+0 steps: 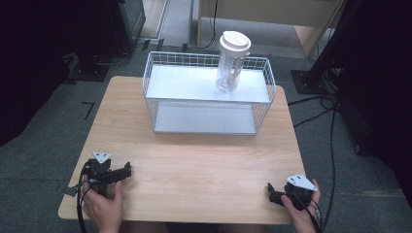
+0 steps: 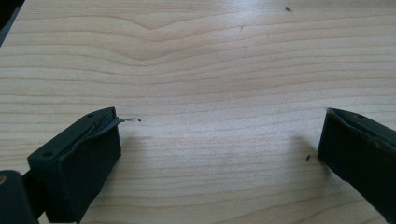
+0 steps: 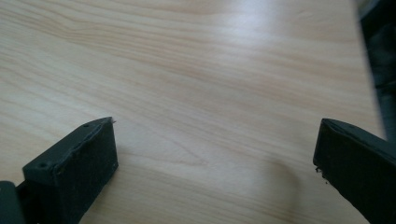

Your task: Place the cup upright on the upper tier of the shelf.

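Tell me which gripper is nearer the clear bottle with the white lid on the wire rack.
Right, though only slightly. The bottle stands on the rack's top shelf, right of centre. The right gripper rests at the near right table edge; the left gripper rests at the near left.

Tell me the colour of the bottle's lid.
White; the lid tops the clear bottle, best seen in the high view.
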`<state>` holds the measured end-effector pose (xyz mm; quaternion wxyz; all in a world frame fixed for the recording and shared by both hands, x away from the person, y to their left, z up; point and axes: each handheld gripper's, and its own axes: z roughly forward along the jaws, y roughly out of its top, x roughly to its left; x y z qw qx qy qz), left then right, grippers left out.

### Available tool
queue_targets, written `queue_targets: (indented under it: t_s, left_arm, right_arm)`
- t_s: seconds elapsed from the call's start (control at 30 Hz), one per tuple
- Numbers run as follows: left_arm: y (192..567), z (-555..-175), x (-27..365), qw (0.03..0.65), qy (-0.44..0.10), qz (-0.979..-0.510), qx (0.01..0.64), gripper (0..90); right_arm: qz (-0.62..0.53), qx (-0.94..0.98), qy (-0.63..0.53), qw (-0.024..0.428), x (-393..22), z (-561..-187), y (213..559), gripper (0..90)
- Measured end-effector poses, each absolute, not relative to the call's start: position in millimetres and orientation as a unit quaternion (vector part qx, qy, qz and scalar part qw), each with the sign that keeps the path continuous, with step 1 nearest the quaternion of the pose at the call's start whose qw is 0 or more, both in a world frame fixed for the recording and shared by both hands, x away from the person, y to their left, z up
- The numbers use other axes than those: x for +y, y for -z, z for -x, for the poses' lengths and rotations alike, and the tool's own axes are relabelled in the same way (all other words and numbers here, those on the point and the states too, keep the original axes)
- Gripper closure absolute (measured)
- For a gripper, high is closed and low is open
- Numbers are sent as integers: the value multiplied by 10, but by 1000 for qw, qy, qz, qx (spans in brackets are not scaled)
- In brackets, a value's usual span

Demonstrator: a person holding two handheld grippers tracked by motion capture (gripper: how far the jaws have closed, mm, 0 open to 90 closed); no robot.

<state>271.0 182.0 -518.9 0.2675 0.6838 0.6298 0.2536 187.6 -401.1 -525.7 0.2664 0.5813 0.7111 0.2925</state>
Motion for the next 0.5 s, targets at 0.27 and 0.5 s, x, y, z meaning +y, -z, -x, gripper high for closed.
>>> queue_targets:
  t_s: [0.27,0.5]
  left_arm:
    - [5189,-2710,1819,268,-254,-683,630,0]
    - [5189,-2710,1819,267,-254,-683,630,0]
  right_arm:
    - [-598,704,-302,237,-4079,-1918,5266,0]
    - [-592,709,-304,234,-4076,-1916,5266,0]
